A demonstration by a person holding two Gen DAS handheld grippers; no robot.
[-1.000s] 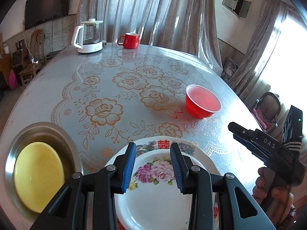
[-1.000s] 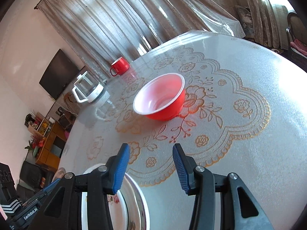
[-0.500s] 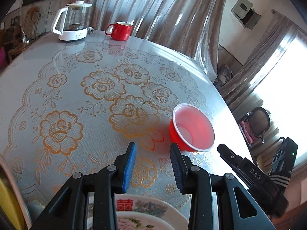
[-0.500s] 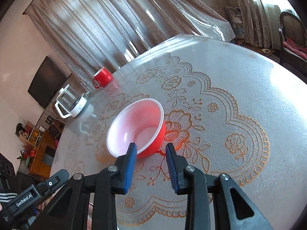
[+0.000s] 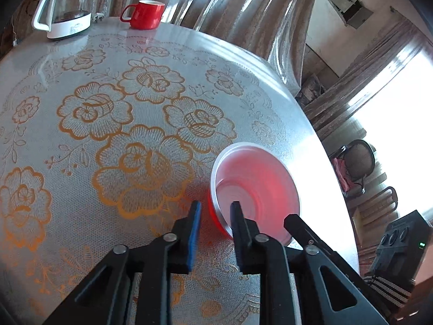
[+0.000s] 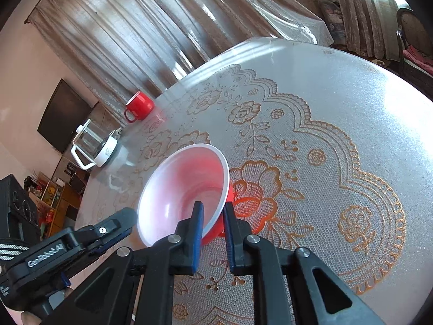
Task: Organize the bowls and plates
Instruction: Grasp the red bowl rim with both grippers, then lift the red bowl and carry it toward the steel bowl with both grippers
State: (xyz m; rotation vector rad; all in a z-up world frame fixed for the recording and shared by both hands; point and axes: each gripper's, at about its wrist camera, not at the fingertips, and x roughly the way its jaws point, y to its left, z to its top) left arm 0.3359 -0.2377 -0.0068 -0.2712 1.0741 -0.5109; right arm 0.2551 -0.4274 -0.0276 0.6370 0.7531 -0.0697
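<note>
red bowl [image 5: 259, 189], pale pink inside, white rim. desk [image 5: 108, 108] cloth white with gold rose pattern. red mug [image 5: 144, 15]. claw pads blue.

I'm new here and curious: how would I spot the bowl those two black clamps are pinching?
Find the round table under a gold-flowered lace cloth. Near its window-side edge sits the red bowl, both grippers closed on its rim. Unlike the red mug by the kettle, it is handleless, wide and pale inside.

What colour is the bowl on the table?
Red outside, pale pinkish-white inside; the bowl shows best in the right wrist view.
</note>
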